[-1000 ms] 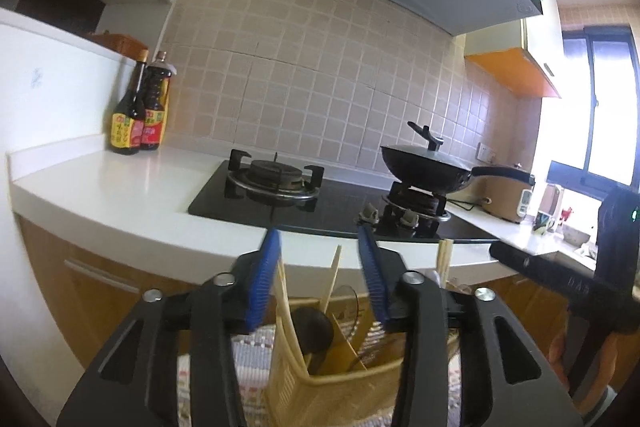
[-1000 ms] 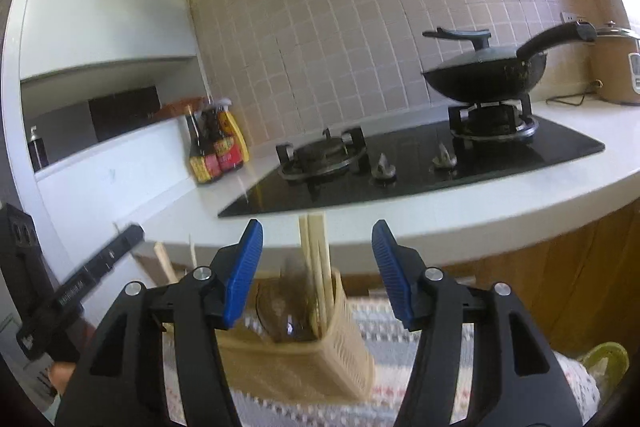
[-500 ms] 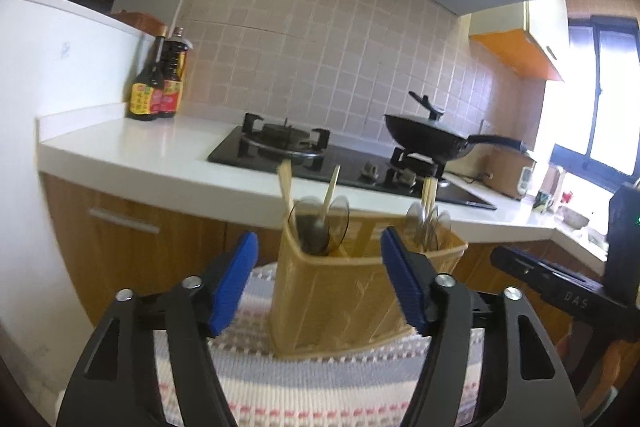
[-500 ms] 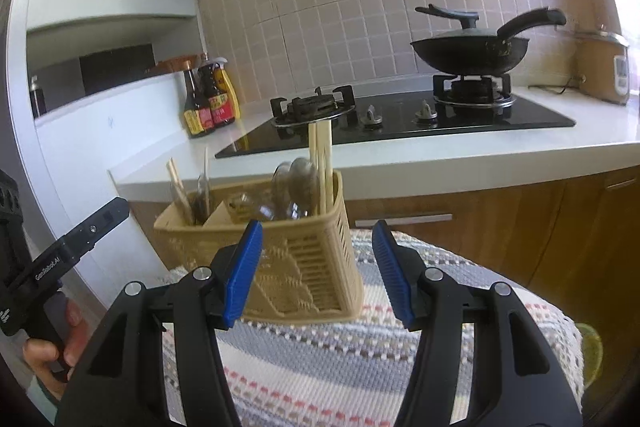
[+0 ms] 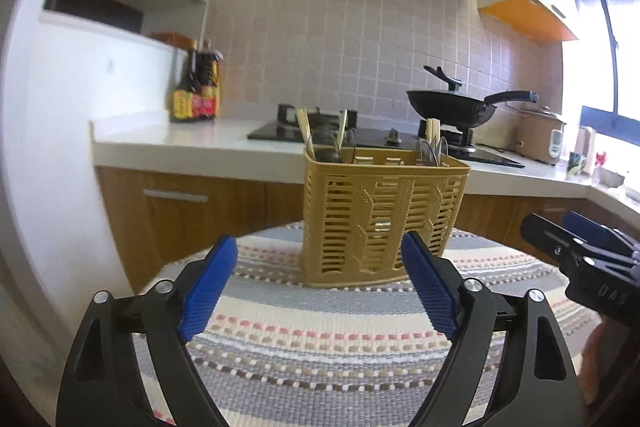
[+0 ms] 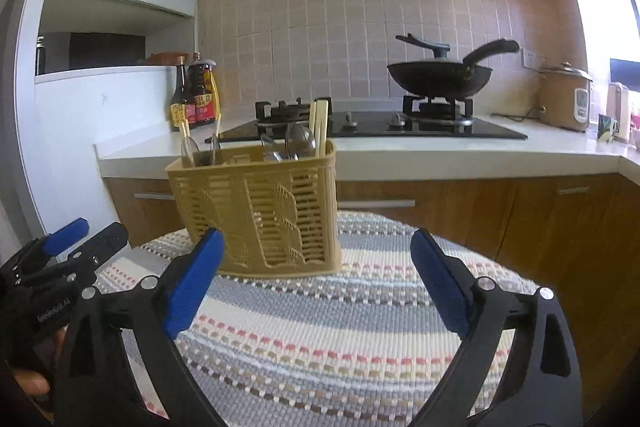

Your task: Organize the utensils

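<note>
**Utensil basket on striped mat, both grippers open and empty**

Tan slotted plastic utensil basket (image 5: 382,215) stands upright on a striped woven mat (image 5: 320,327) covering the surface. Wooden chopsticks (image 6: 319,125) and metal spoons (image 6: 300,143) stick up from its compartments; exact count unclear. Left gripper (image 5: 320,291) sits just in front of the basket, blue pads spread wide, nothing between them. Right gripper (image 6: 316,287) likewise open and empty, basket ahead and left of centre. Only the left view shows the right gripper from outside, right of the basket; only the right view shows the left gripper at lower left. Behind the basket: gas hob (image 6: 368,125), black wok (image 6: 438,77), sauce bottles (image 6: 196,95).
</note>
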